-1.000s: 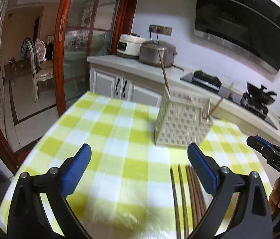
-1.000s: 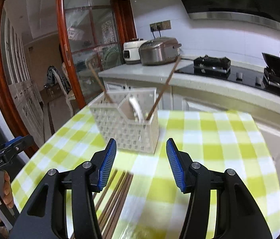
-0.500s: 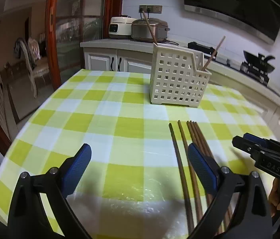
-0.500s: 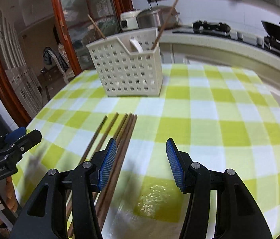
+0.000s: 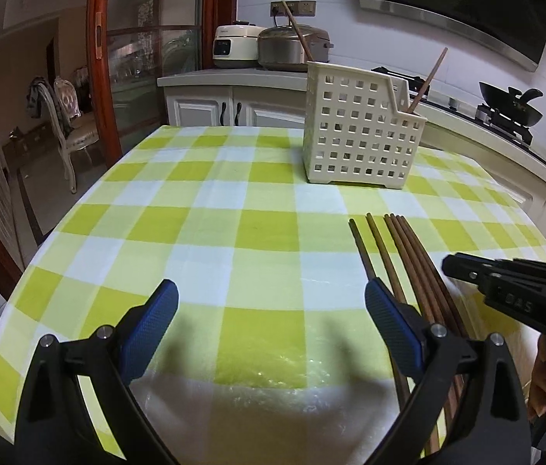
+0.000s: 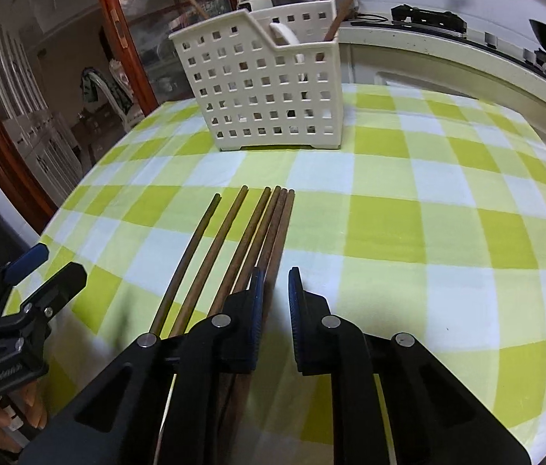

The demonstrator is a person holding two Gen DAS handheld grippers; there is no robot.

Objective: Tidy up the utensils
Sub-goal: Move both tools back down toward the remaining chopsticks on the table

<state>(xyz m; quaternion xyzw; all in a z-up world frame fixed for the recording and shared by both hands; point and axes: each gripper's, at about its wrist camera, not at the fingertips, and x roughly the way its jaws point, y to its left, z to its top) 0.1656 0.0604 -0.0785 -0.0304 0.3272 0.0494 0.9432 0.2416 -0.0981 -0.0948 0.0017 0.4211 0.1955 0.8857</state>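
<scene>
Partly organized — two sticks stand in the basket (image 6: 269,89), six chopsticks (image 6: 234,248) remain on the table; right gripper (image 6: 275,290) has just narrowed around the outermost, left gripper (image 5: 269,310) wide, empty.

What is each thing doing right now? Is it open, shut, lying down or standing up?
Left claw: open, nothing in it.
Right claw: jaws just been closing, narrow gap, over the rightmost stick; grip unclear.
Brown wooden chopsticks on the cloth: six, lying flat, fanned side by side.
White plastic holed basket: standing upright, holding two leaning chopsticks and a white utensil.
Green checked tablecloth: spread flat.
</scene>
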